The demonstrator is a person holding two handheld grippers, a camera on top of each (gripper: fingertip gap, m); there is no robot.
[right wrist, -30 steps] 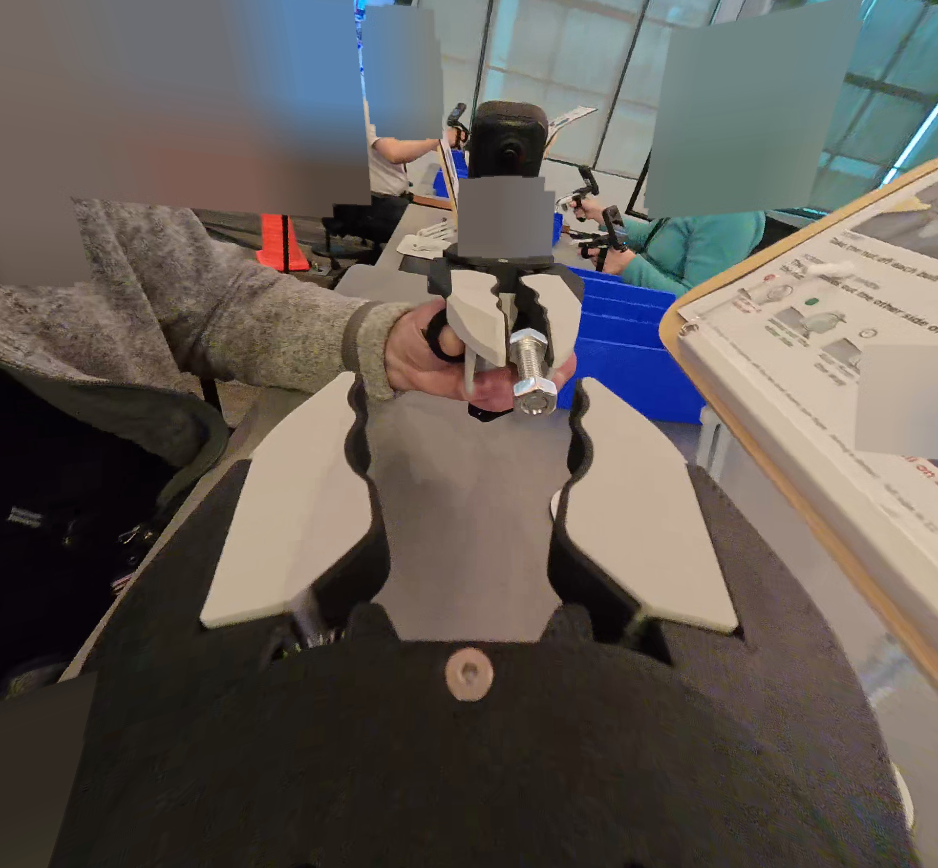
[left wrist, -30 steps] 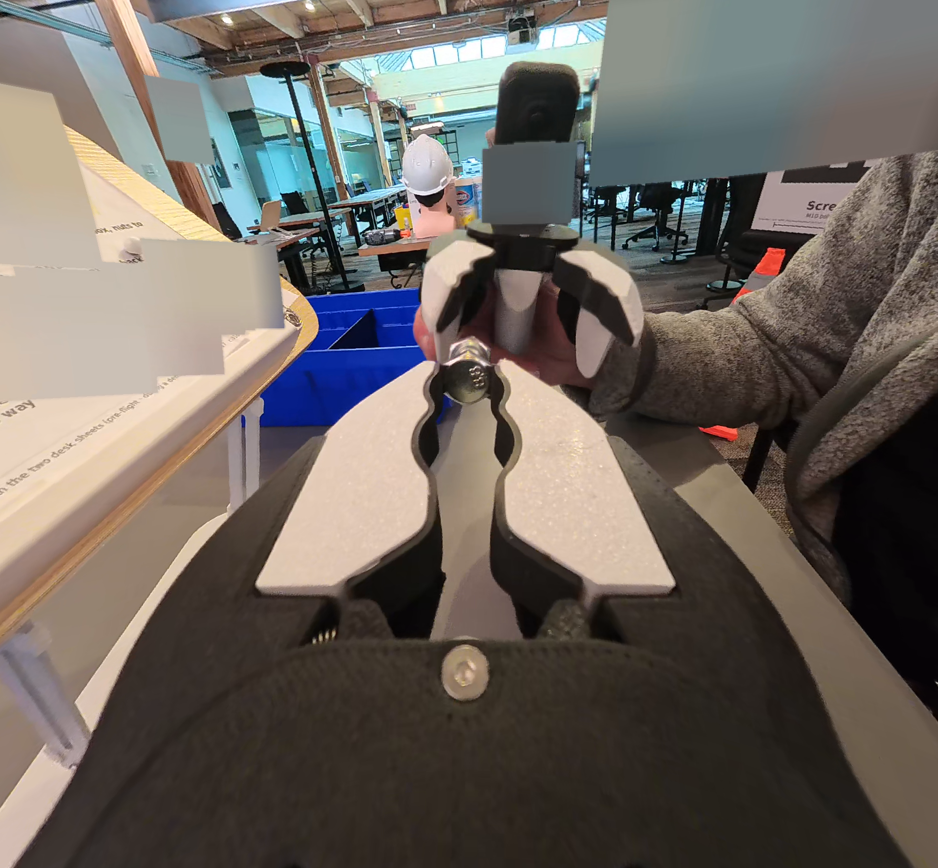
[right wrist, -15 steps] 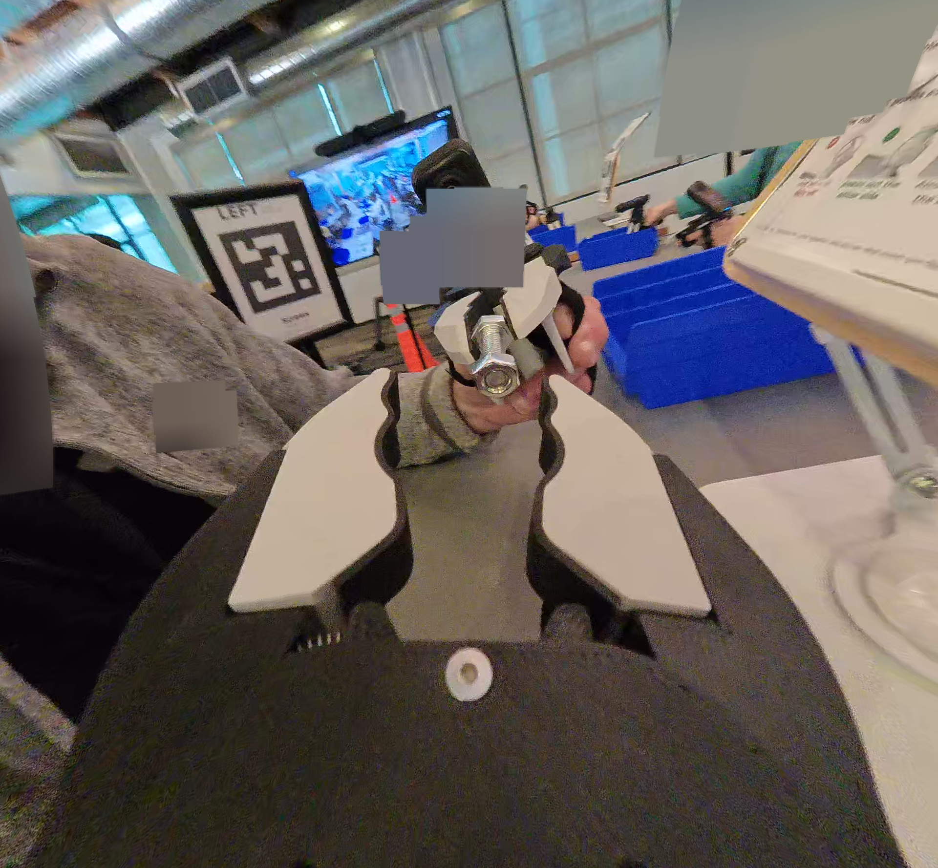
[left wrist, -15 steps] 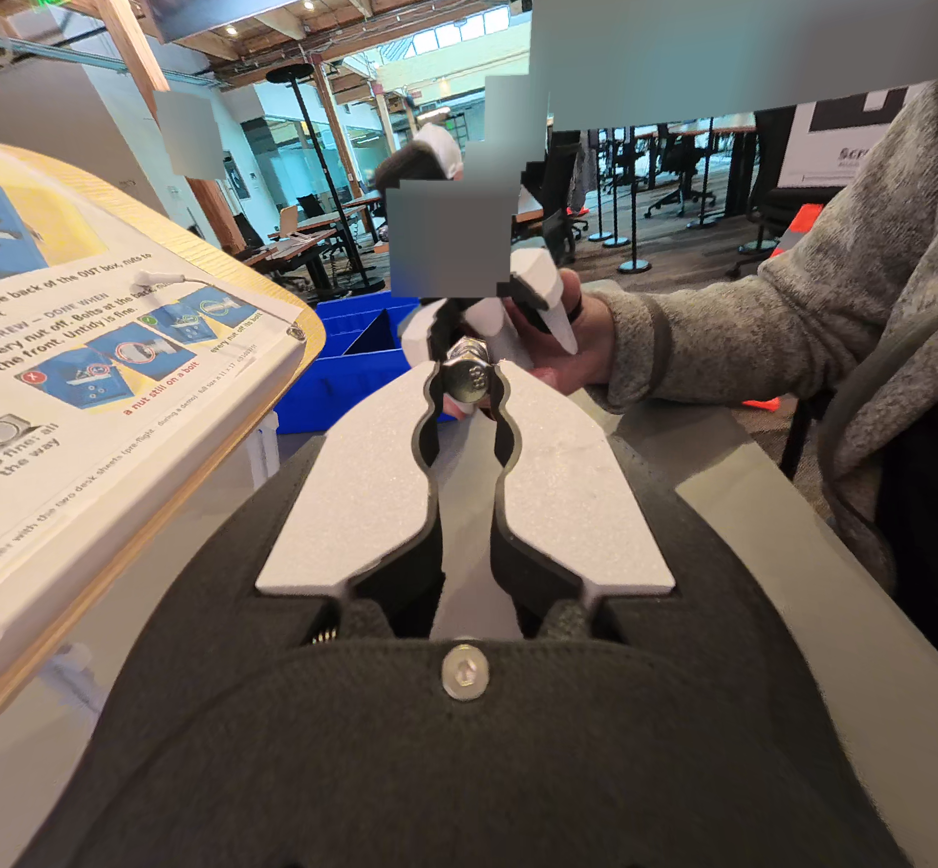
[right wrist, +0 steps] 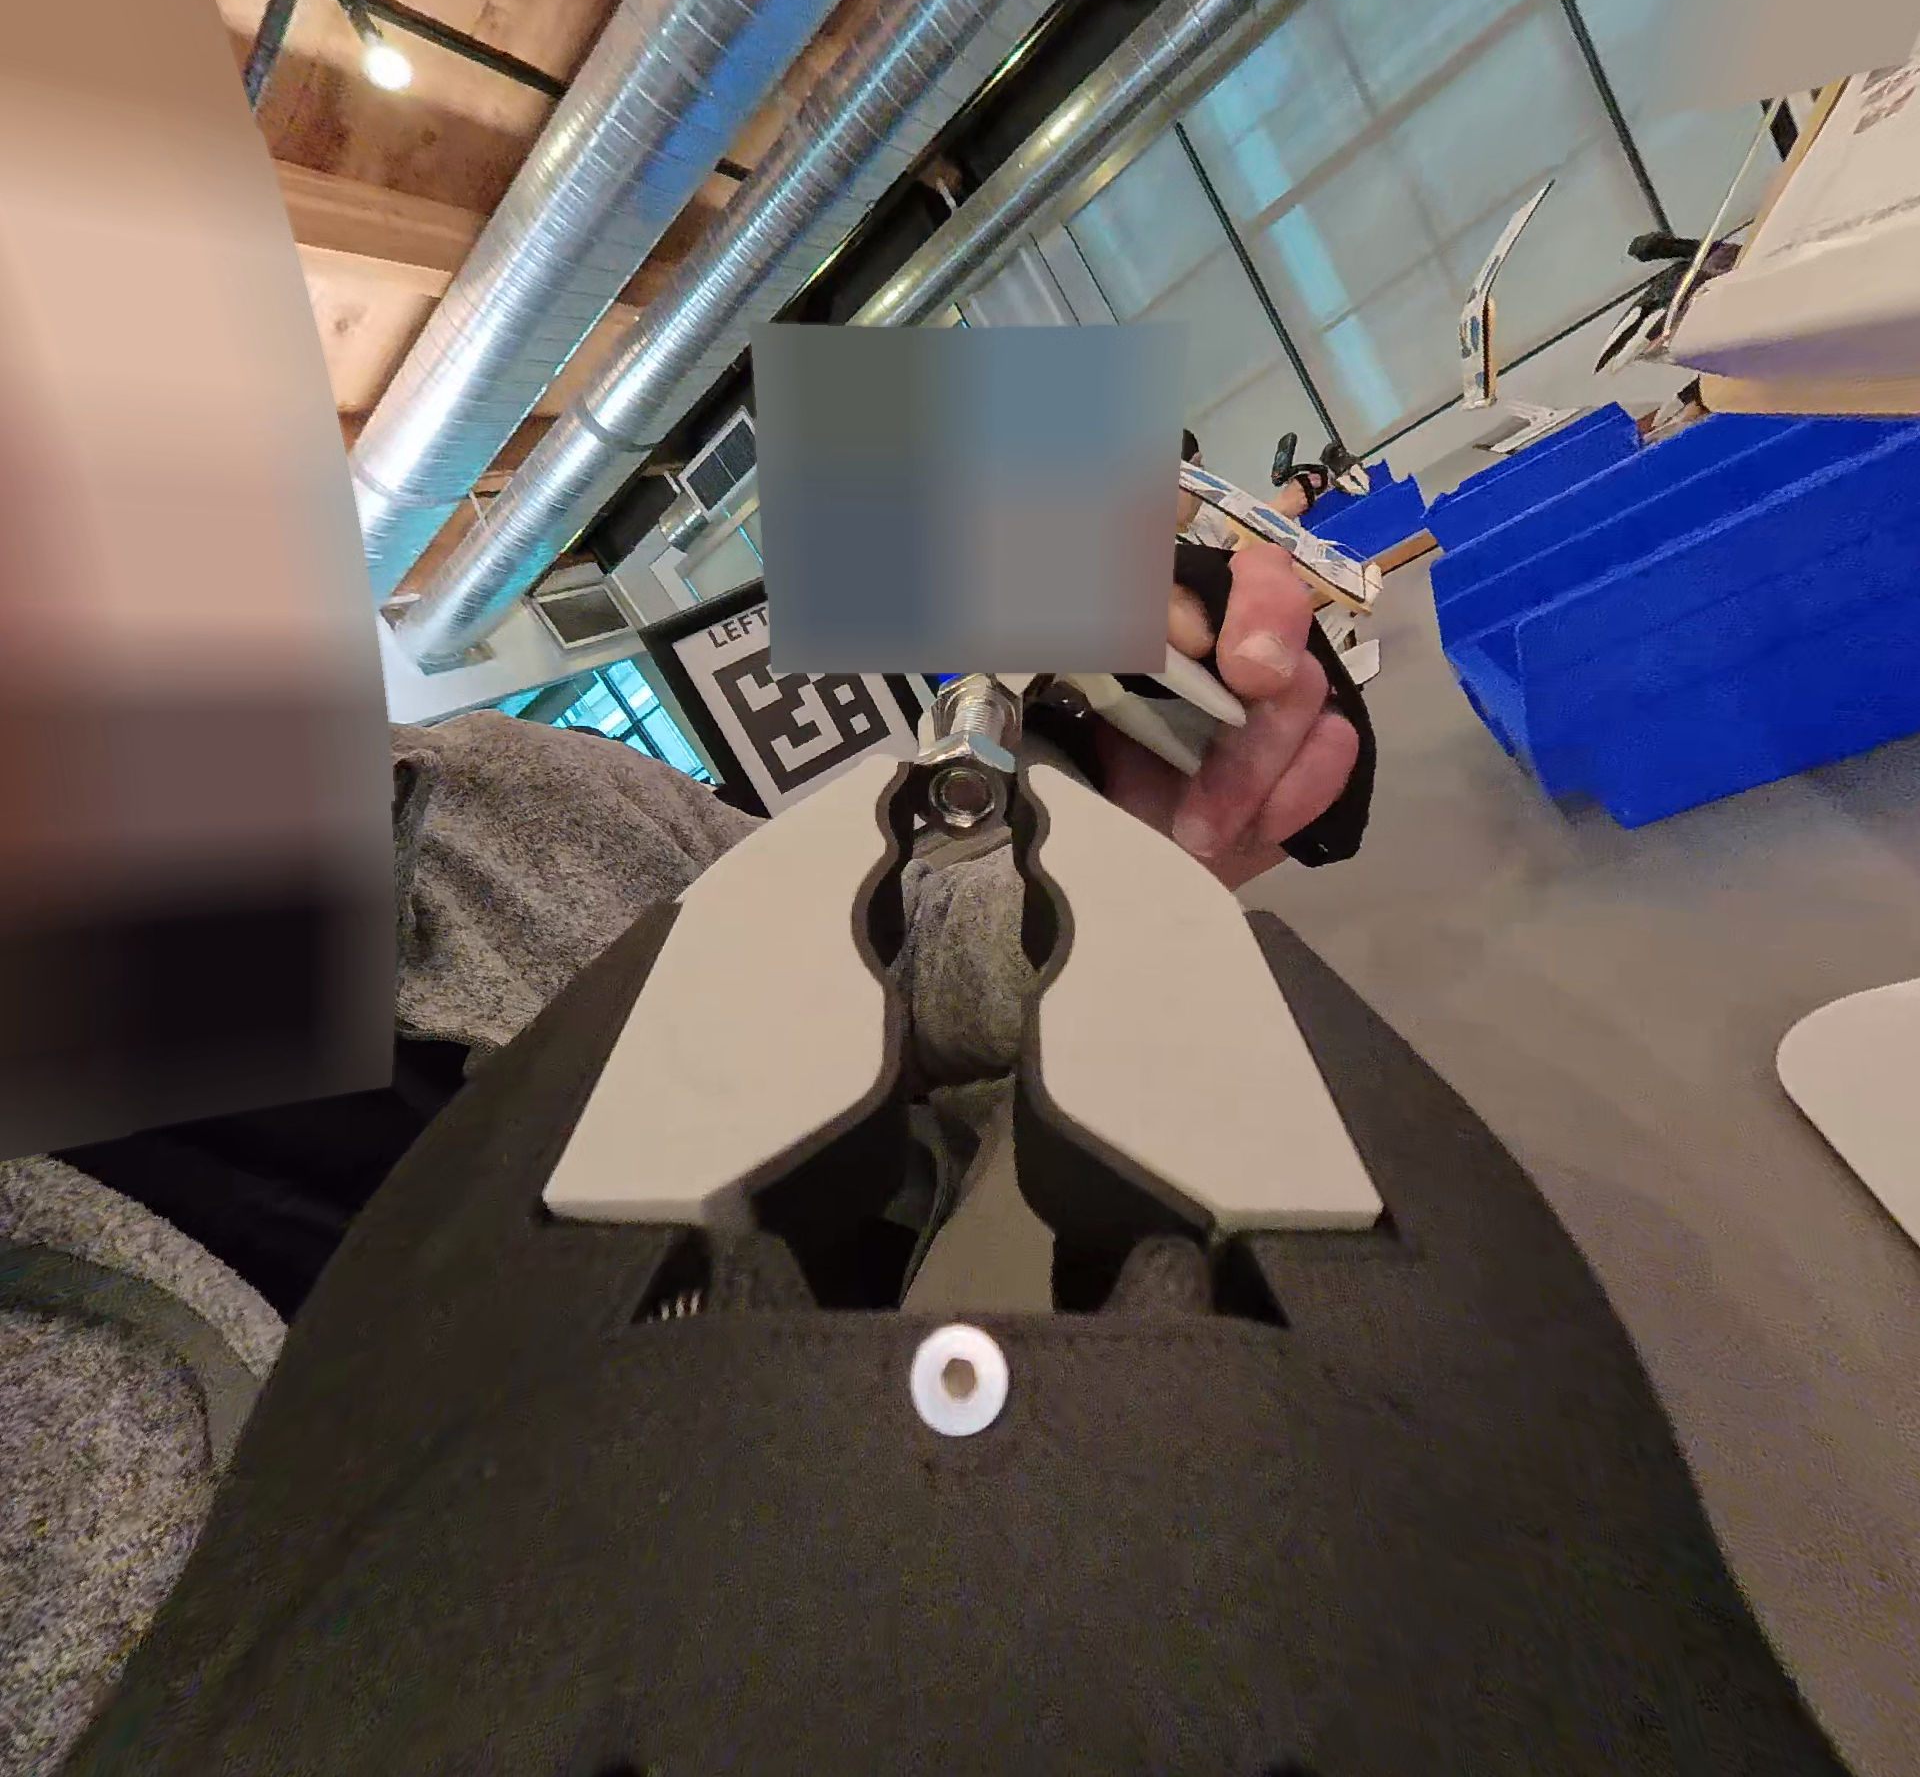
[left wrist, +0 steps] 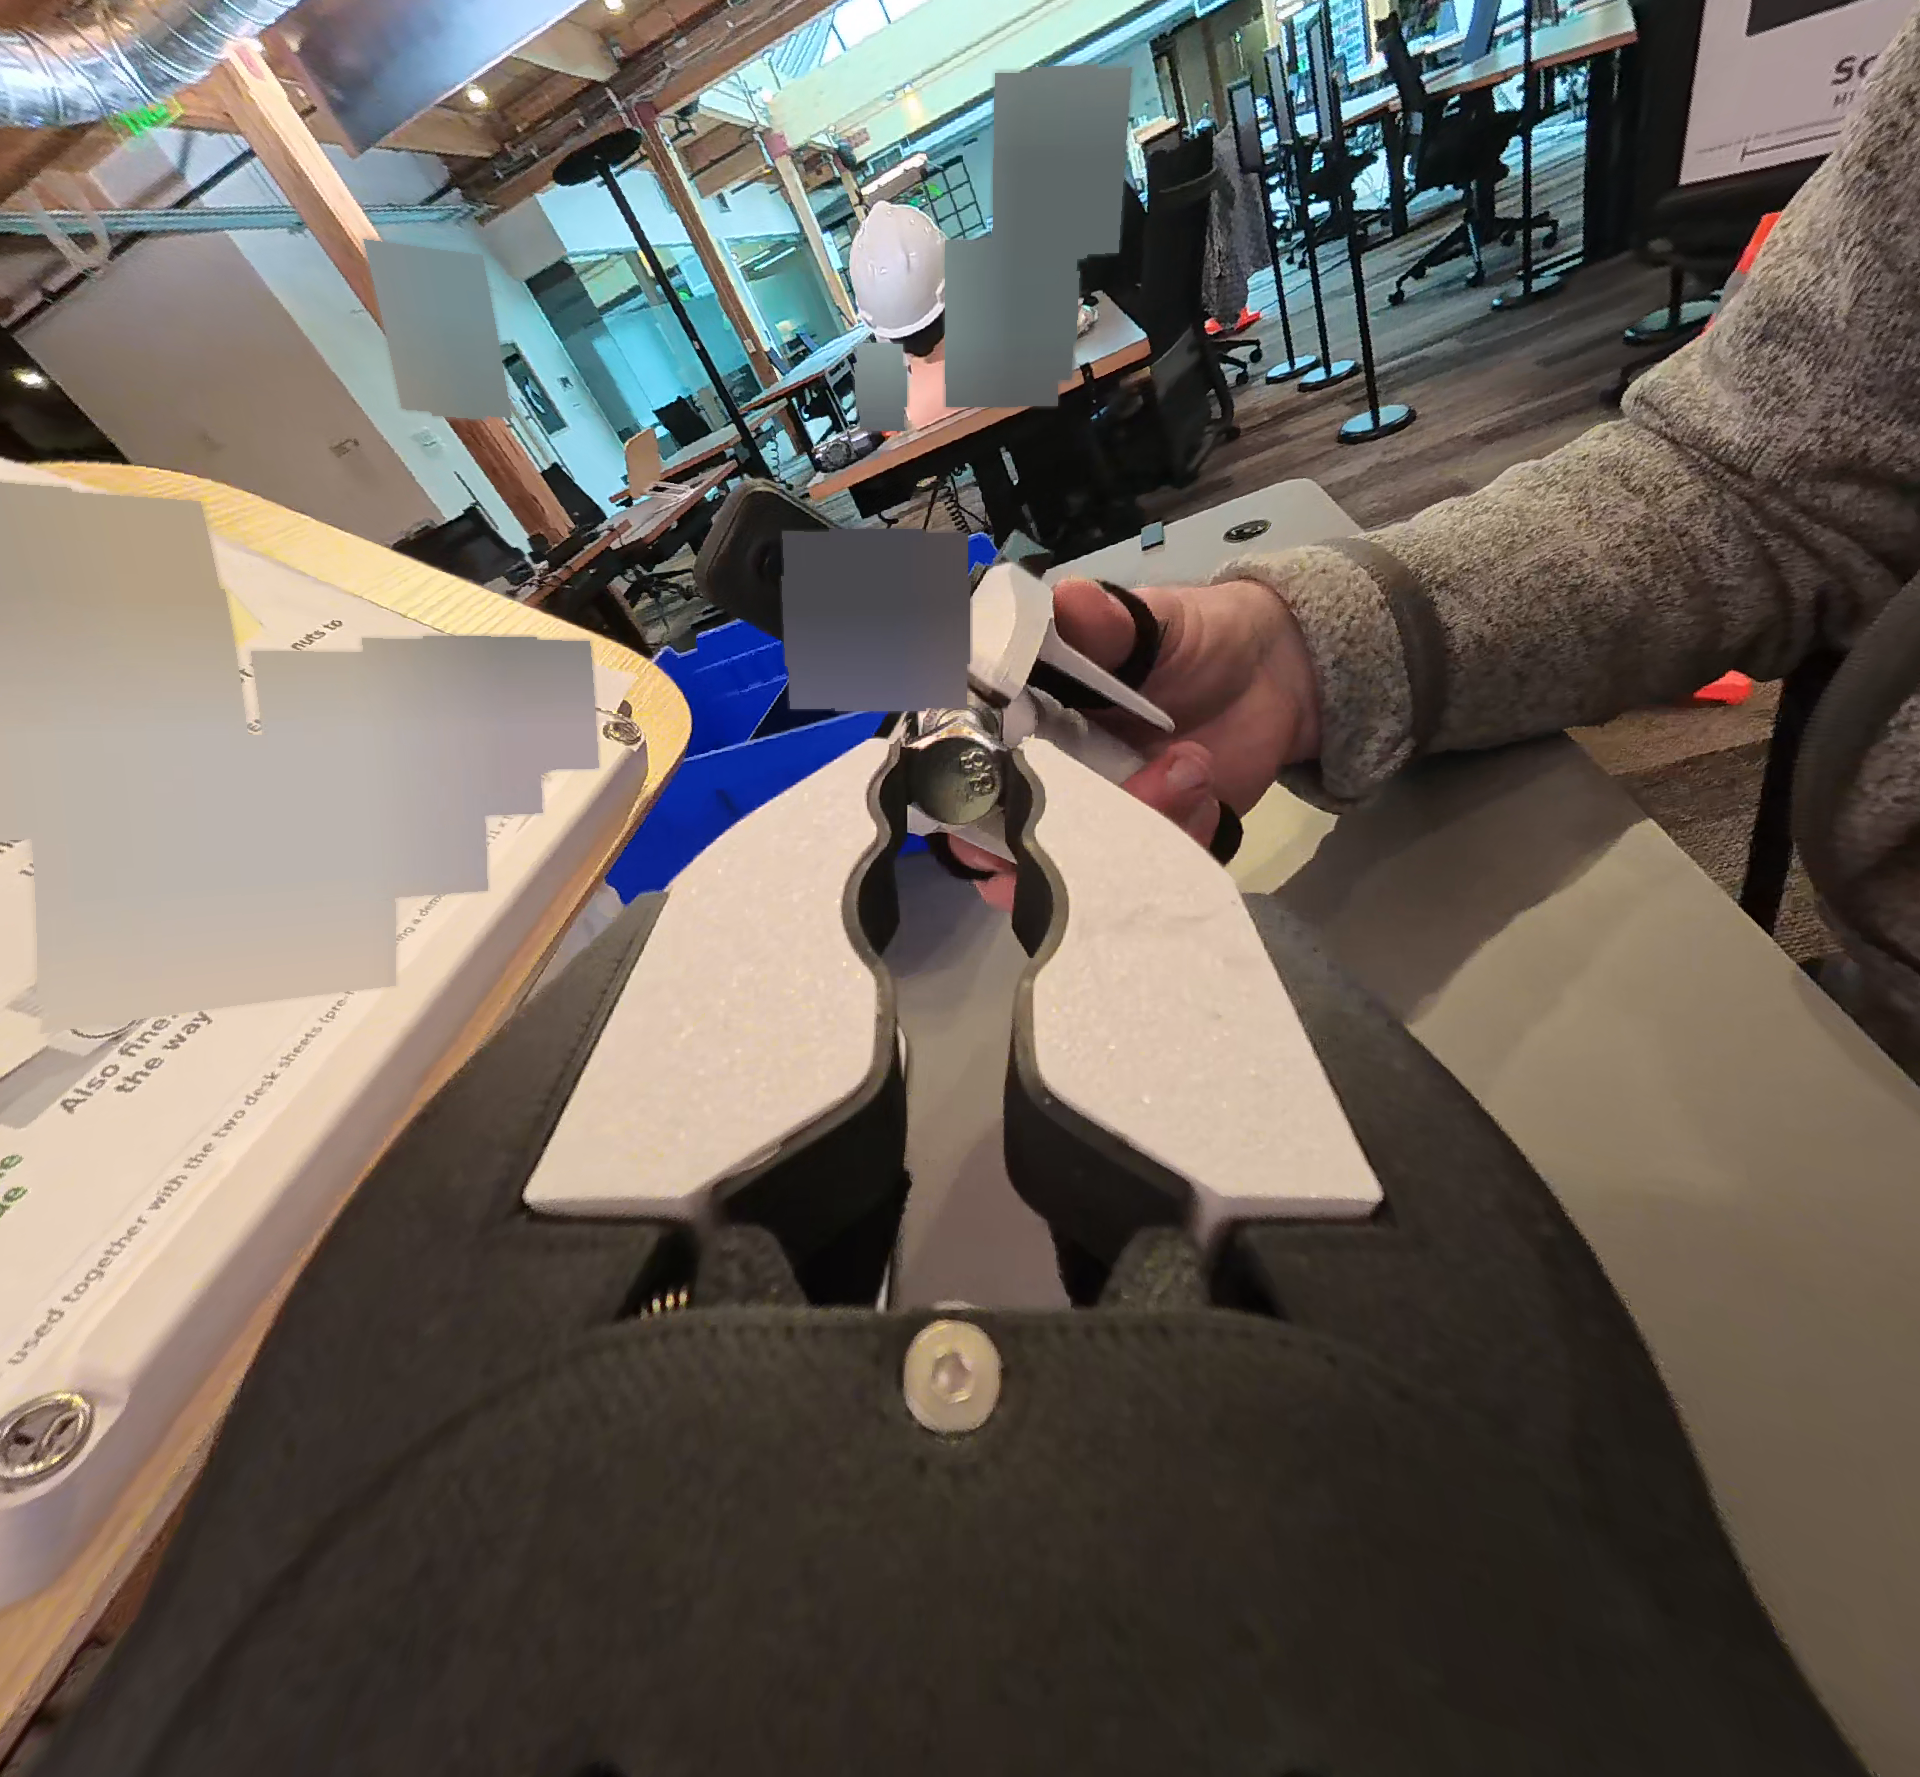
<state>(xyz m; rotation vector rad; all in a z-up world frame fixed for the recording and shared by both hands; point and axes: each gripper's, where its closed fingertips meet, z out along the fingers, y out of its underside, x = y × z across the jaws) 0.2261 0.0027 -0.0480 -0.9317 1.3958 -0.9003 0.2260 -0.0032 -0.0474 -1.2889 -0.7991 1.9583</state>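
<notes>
Bolt [left wrist: 958,782] held between both grippers above the grey tabletop [left wrist: 1558,1052]: left gripper [left wrist: 958,792] clamps its hex head, right gripper [right wrist: 961,797] clamps the nut [right wrist: 961,792] at the far end; long axis runs straight from one gripper to the other.

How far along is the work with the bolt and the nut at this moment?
Done: the left gripper clamps the head of the silver bolt, and the right gripper has its jaws closed on the nut at the threaded end. In hand: both ends are gripped. Left: the nut is still on the thread; nothing lies in the blue bins that I can see.
</notes>
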